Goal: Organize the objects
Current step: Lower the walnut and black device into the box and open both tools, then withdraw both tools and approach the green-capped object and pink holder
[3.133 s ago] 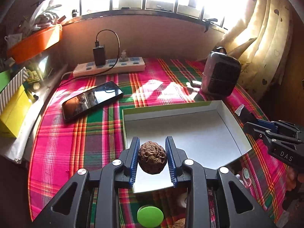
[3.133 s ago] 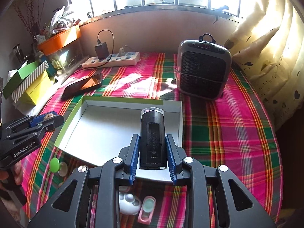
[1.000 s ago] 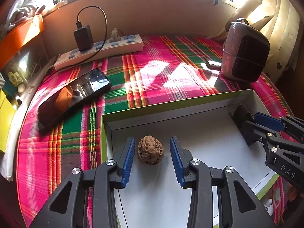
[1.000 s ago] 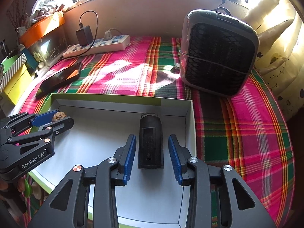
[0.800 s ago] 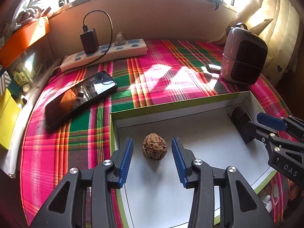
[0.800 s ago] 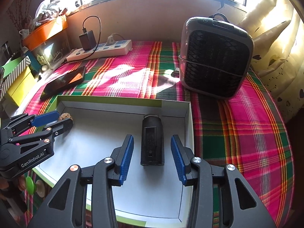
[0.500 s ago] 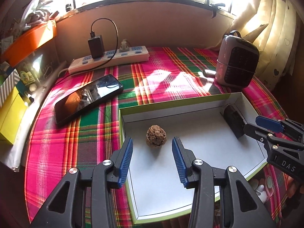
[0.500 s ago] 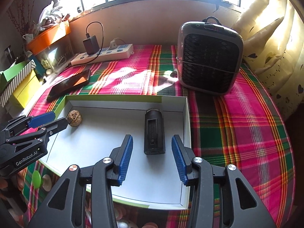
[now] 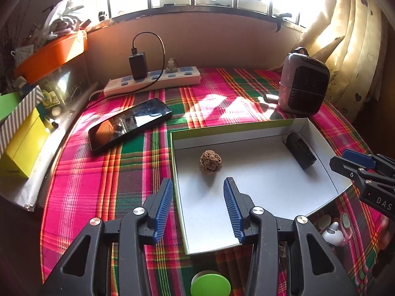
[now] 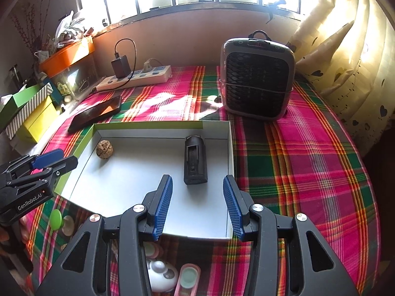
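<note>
Both our tongs are empty and spread apart: the left tongs (image 9: pixel 197 209) sit back from the walnut (image 9: pixel 210 162), the right tongs (image 10: pixel 197 206) back from the black clip-on device (image 10: pixel 195 159), pads clear of both, and both pairs have just been opening. The walnut rests in the far left corner area of the white shallow box (image 10: pixel 158 206), and the black device lies near the box's right wall. Its long axis runs away from us toward the heater (image 10: pixel 256 79), rounded end pointing at the far wall of the box. We judge the risk to be the small items still on the plaid bench (image 10: pixel 308 153) just under the box's near edge, the green disc (image 9: pixel 210 285) and the white round gadget (image 10: pixel 160 277): reaching in could nudge the light box and set the walnut rolling
</note>
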The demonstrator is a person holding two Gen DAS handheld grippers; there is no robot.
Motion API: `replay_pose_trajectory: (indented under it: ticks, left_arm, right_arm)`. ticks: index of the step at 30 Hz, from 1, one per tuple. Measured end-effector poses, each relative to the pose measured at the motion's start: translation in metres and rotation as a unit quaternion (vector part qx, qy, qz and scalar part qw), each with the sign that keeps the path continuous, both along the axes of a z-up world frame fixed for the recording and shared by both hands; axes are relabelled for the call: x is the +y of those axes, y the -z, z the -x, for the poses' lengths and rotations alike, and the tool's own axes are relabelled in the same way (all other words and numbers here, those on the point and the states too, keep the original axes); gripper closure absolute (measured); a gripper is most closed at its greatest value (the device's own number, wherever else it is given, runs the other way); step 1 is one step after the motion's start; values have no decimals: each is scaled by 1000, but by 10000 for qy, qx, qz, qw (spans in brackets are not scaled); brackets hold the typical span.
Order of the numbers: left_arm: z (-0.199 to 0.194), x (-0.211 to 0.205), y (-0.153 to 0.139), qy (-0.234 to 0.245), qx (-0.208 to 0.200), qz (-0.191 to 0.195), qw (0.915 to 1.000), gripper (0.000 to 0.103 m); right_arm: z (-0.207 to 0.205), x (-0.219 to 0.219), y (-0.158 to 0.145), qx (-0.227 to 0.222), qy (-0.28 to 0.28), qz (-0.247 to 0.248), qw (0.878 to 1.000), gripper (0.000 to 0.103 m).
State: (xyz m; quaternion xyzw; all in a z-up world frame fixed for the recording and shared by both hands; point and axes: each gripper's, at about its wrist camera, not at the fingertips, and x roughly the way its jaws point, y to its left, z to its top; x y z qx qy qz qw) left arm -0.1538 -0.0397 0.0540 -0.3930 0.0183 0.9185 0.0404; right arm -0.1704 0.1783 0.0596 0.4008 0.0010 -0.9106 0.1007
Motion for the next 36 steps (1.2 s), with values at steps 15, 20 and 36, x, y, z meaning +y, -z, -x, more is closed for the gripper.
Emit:
replay_pose_trajectory:
  ticks: [15, 20, 36]
  left_arm:
    - [-44, -30, 3, -216, 65, -529, 9983, 59]
    - [-57, -36, 10, -133, 19, -627, 9979, 58]
    - [-77, -35, 28, 211, -221, -999, 9945, 54]
  right_arm:
    - [-42, 10, -3, 159, 17, -23, 9999, 56]
    - [-54, 9, 4, 95, -31, -66, 9999, 55]
    - [-78, 15, 22, -81, -127, 17, 9999, 47]
